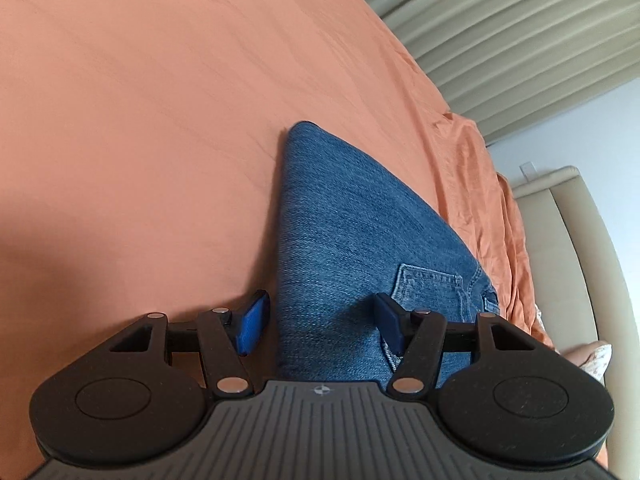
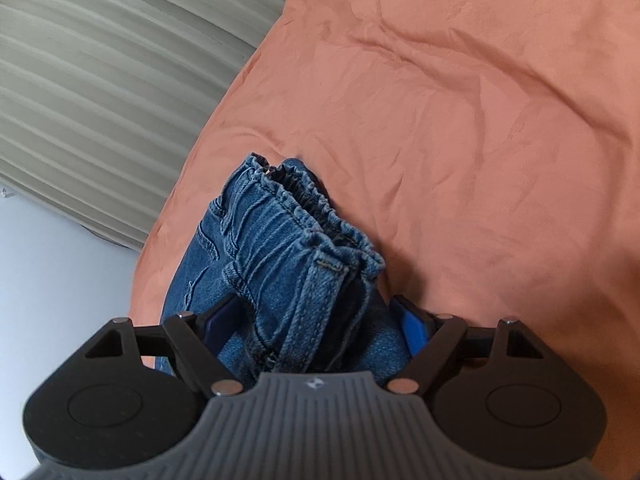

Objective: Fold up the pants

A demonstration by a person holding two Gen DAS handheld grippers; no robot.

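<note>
Lying folded lengthwise on the rumpled orange bed sheet [image 1: 140, 120], blue denim pants with a gathered elastic waistband [image 2: 304, 232] pass between both spread tools, left tool [image 1: 320, 326] at the leg, right tool [image 2: 316, 328] straddling the waist unpinched, seemingly poised for the next fold.

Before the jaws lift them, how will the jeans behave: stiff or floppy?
Probably floppy: the jeans lie folded, and the gathered elastic waistband bunches. Denim looks thick, so likely fairly heavy and not slippery on the orange sheet.
</note>
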